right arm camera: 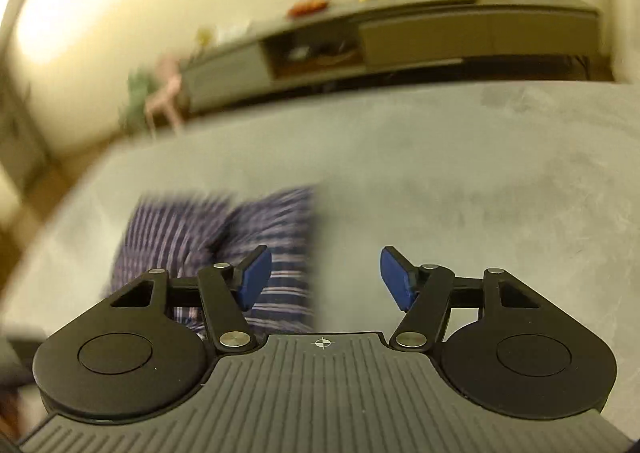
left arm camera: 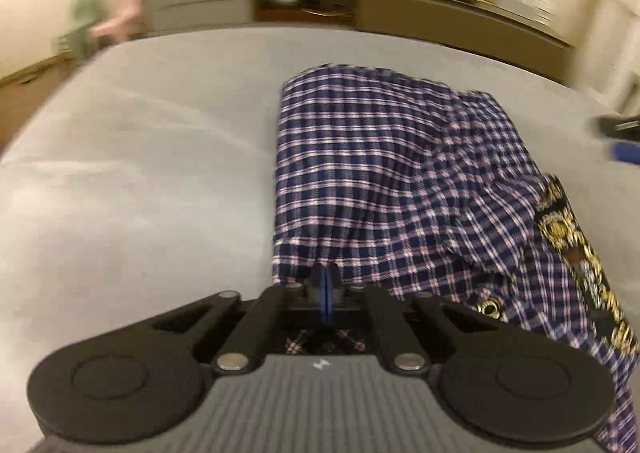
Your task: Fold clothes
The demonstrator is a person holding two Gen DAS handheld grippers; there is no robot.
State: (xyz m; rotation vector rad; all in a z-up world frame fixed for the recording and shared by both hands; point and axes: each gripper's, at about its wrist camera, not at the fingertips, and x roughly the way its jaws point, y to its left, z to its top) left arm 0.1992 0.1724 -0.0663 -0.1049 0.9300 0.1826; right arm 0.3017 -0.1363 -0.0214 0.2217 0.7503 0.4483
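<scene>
A blue, white and red plaid garment (left arm camera: pixel 360 157) with a black-and-gold patterned band (left arm camera: pixel 572 237) lies crumpled on a grey padded surface (left arm camera: pixel 140 173). My left gripper (left arm camera: pixel 325 287) is shut, and its blue pads pinch the near edge of the plaid cloth, which bunches toward them. In the right wrist view the same garment (right arm camera: pixel 192 237) shows blurred at the lower left. My right gripper (right arm camera: pixel 326 277) stands open over bare grey surface just right of the garment's edge, with nothing between its fingers. Its left pad (right arm camera: pixel 254 277) overlaps the cloth in the picture.
A long low sideboard (left arm camera: pixel 440 17) with an open shelf and small items on top runs along the far wall. A blurred pink and green object (left arm camera: pixel 100 25) stands at its left end. Wide grey surface (right arm camera: pixel 500 193) lies to the garment's left and right.
</scene>
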